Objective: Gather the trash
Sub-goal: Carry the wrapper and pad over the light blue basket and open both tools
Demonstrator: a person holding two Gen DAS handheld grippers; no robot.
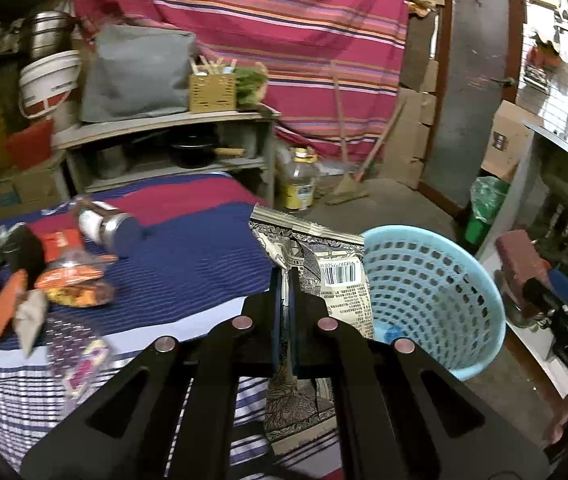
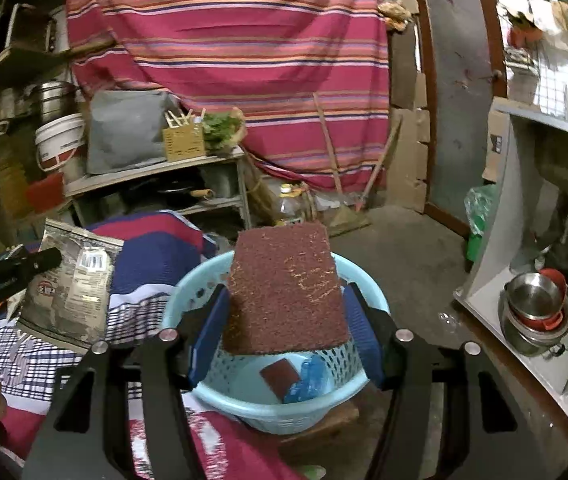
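Right wrist view: right gripper (image 2: 284, 312) is clamping a maroon scouring pad (image 2: 284, 292) directly over the blue basket (image 2: 268, 412), nearer than the left gripper (image 1: 286, 280), which is pinching a snack wrapper (image 1: 324, 268).

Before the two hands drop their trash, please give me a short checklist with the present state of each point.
1. Right gripper holds the brown pad: ok.
2. Pad is above the basket opening: ok.
3. Left gripper is shut on the wrapper: ok.
4. Wrapper is above the basket: not ok, it is beside the rim.
5. Basket has room: ok, few items inside.
6. Basket stands firm: cannot tell.
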